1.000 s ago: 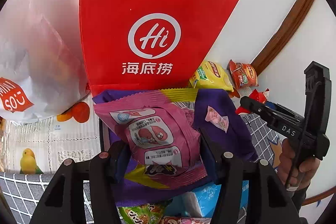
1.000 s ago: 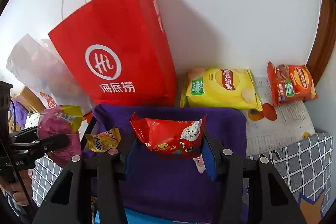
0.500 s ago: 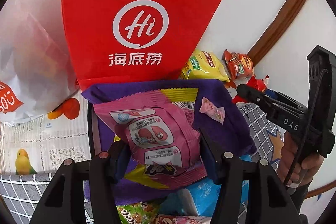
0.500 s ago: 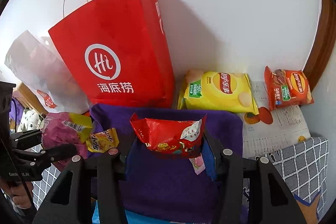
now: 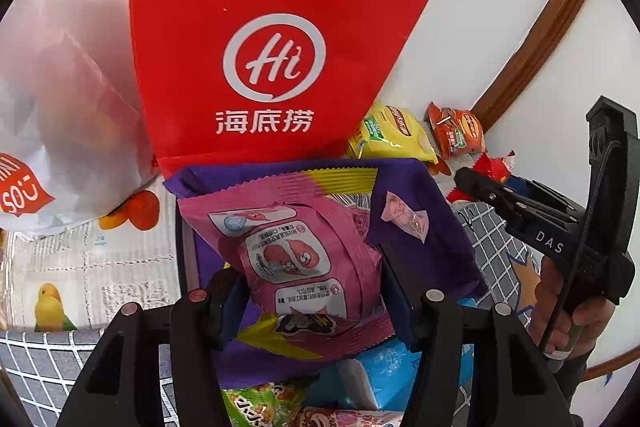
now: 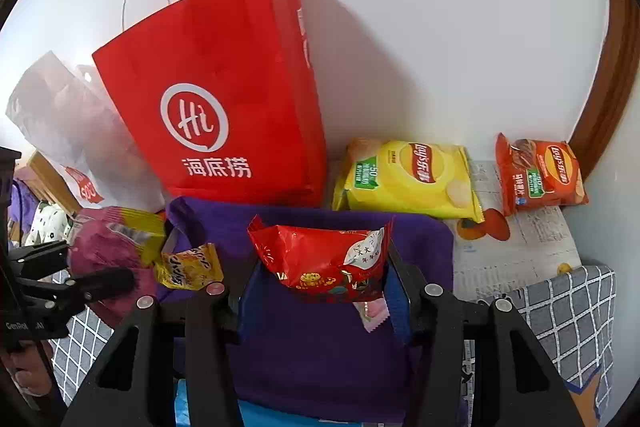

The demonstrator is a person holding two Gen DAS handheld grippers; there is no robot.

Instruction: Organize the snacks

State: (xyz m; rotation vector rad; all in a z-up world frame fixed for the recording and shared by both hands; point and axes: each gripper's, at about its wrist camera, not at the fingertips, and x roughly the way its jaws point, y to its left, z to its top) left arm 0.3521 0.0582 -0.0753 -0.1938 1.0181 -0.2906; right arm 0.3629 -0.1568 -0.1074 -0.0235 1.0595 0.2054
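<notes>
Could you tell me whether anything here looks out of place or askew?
The red paper bag leans against the wall rather than standing straight, and a small pink candy wrapper lies loose on the purple bin. Nothing looks spilled or damaged.

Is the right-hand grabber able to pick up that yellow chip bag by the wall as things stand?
Probably not yet. The right gripper has its jaws shut on a red snack packet, so they are full. The path itself looks free: the yellow Lay's bag lies uncovered just beyond the purple cloth.
</notes>
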